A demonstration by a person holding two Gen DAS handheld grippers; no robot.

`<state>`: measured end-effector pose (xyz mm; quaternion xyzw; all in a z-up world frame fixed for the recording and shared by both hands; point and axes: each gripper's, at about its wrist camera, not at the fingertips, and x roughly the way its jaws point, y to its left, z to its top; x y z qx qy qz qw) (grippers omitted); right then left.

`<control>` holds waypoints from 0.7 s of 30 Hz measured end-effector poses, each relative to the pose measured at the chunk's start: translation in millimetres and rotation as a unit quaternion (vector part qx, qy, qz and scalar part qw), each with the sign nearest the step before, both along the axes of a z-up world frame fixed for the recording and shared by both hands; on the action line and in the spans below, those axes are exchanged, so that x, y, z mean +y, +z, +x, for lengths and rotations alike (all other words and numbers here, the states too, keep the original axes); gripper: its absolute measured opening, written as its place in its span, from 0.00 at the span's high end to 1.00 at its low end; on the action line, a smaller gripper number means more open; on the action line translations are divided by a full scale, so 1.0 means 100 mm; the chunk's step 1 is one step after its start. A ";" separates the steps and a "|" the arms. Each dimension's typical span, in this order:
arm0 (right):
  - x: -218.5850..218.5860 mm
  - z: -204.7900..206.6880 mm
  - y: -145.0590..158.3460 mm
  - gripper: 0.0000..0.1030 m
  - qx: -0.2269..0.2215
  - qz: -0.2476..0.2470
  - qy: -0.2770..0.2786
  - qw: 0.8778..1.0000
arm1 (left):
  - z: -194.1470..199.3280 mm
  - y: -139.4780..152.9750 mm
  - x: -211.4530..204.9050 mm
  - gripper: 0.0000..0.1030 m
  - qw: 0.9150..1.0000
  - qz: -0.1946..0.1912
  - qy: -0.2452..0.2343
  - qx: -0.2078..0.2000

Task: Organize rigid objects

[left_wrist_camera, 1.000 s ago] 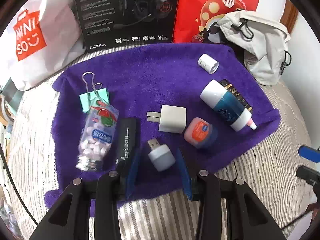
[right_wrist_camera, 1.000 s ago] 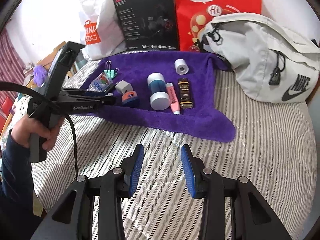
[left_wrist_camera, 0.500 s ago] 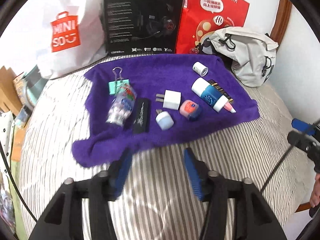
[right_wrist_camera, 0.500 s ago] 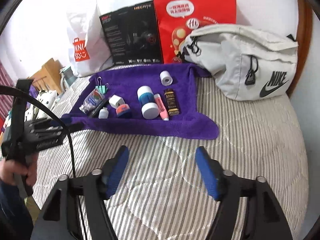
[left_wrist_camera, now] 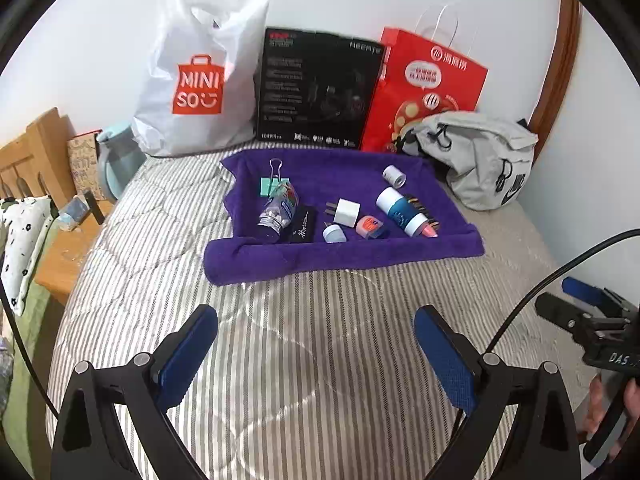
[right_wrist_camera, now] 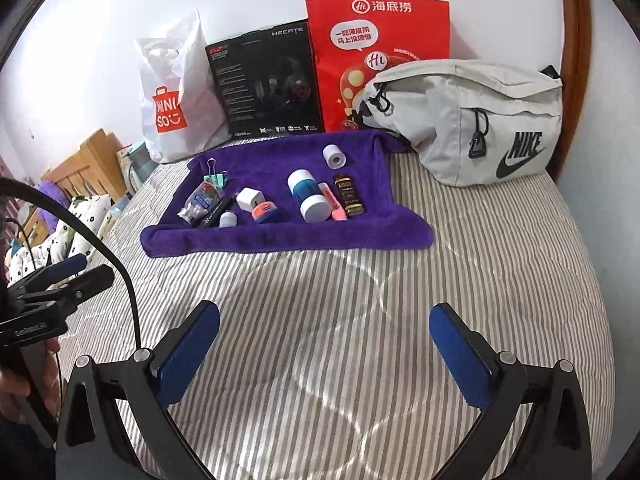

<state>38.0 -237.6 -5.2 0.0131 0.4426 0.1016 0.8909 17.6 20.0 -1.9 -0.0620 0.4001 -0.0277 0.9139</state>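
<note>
1. Ahead of the left gripper (left_wrist_camera: 316, 344), in the left wrist view, a purple towel (left_wrist_camera: 340, 254) lies on the striped bed (left_wrist_camera: 300, 380), well apart from the fingertips. The jaws are spread wide with nothing between them.
2. On the towel, ahead and slightly left of this gripper, a candy bottle (left_wrist_camera: 278, 212) lies beside a black case (left_wrist_camera: 304, 224), with a teal binder clip (left_wrist_camera: 271, 184) just beyond.
3. Straight ahead sit a white charger (left_wrist_camera: 346, 212), a small USB plug (left_wrist_camera: 334, 234) and an orange-lidded tin (left_wrist_camera: 370, 226); to their right lie a blue-and-white bottle (left_wrist_camera: 398, 208) and a small white roll (left_wrist_camera: 394, 176).
4. At the far right edge the right gripper (left_wrist_camera: 588, 300) shows, held in a hand (left_wrist_camera: 612, 404).
5. In the right wrist view, the right gripper (right_wrist_camera: 324, 344) hovers over bare bed, jaws wide apart and empty.
6. The towel (right_wrist_camera: 288, 240) is ahead and slightly left, well apart; on it a pink highlighter (right_wrist_camera: 334, 202) lies between the blue-and-white bottle (right_wrist_camera: 306, 196) and a dark bar (right_wrist_camera: 348, 194).
7. Ahead and right rests a grey Nike bag (right_wrist_camera: 472, 120); behind the towel stand a red paper bag (right_wrist_camera: 376, 56), a black box (right_wrist_camera: 268, 84) and a white Miniso bag (right_wrist_camera: 176, 96).
8. At the left edge is the left gripper (right_wrist_camera: 76, 272).
</note>
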 end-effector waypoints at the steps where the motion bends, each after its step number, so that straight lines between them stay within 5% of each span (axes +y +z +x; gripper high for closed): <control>1: 0.00 -0.04 0.01 0.00 -0.002 0.000 -0.002 1.000 | -0.07 0.03 0.01 0.03 1.000 -0.005 0.000 -0.007; 21: -0.06 -0.41 0.20 0.00 -0.026 -0.004 -0.021 0.999 | -0.42 0.13 -0.08 0.01 0.999 0.001 -0.013 -0.029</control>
